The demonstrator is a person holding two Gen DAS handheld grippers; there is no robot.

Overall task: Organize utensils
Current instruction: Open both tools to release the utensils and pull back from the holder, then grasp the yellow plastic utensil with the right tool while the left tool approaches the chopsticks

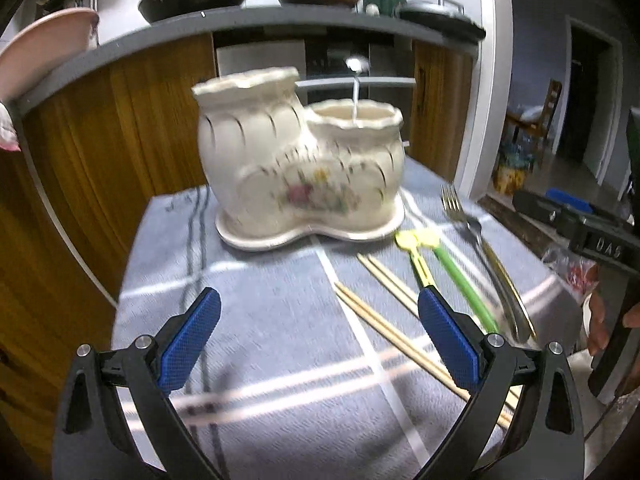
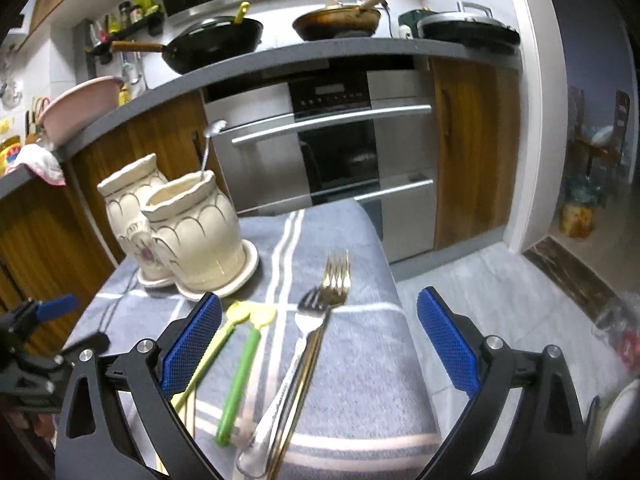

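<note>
Kitchen cabinets of brown wood and a steel oven [image 2: 336, 148] fill the background, with two woks on the counter above. Nearer, a grey striped cloth [image 1: 260, 320] covers the worktop and hides its surface entirely. On the cloth stands a cream ceramic holder [image 1: 300, 160] with two compartments on a shared saucer; a spoon [image 1: 355, 88] stands upright in the lower, right-hand compartment, its bowl blurred against the oven. What the taller compartment contains cannot be seen from either view.

To the right of the holder lie the loose utensils: wooden chopsticks [image 1: 384, 320], a yellow plastic piece [image 1: 416, 252], a green-handled one [image 1: 460, 284], and two forks — a silver fork [image 2: 296, 360] lying partly over a gold fork [image 2: 336, 276]. Motion blur softens all of them, and the chopstick ends are cut off behind the gripper bodies.

The left tongs [image 1: 320, 344] hover above the cloth with jaws spread wide, holding nothing. The right tongs [image 2: 320, 344] are likewise wide apart and empty, above the forks. In the left wrist view, part of a hand [image 1: 600, 328] grips the other tool's handle at the right edge.
</note>
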